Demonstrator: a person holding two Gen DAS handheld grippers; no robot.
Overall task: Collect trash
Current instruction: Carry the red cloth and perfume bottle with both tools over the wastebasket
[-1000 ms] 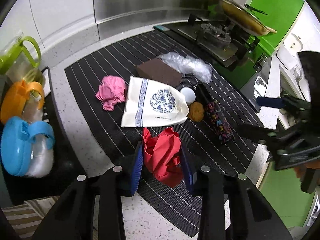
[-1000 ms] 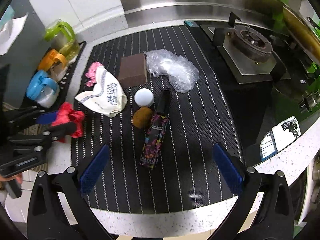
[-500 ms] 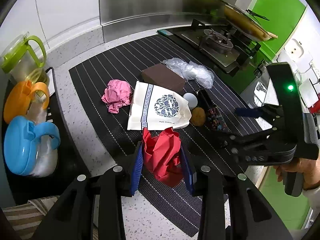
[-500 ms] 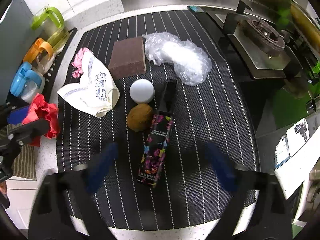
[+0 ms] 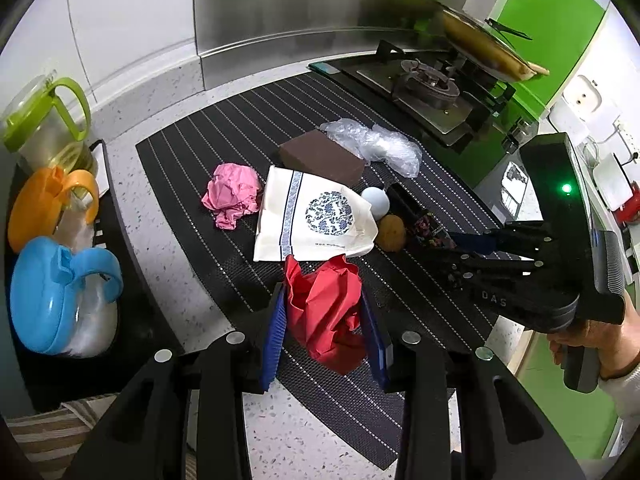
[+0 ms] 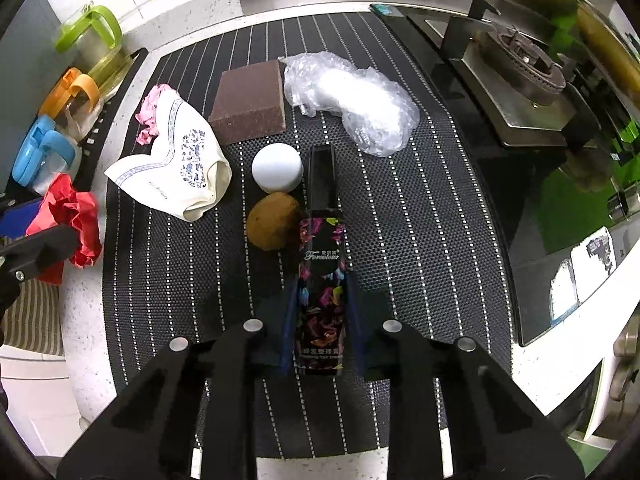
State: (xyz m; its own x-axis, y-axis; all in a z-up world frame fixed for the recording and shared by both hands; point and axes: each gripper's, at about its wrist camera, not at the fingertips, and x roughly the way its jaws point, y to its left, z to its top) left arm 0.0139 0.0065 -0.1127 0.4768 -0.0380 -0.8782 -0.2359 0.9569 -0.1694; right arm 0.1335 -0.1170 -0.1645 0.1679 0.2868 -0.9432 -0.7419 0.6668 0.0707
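Two clamped hand-held grippers over striped mat (image 6: 420,240): left (image 5: 323,316) on red paper (image 5: 324,308), right (image 6: 322,320) on floral box (image 6: 322,280).

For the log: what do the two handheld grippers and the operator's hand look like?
Both are matte black. The left gripper and right gripper have blue finger pads and round silver studs. The right one's body shows a green light. A bare hand with a white cuff holds it.

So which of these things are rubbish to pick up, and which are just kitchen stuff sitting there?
Likely trash:
- red crumpled paper, in the left gripper
- floral black box, between the right gripper's fingers
- pink crumpled paper
- clear plastic wrap
- white paper bag, perhaps

Just there:
- brown block
- white ball
- brown ball
- three jugs
- gas stove
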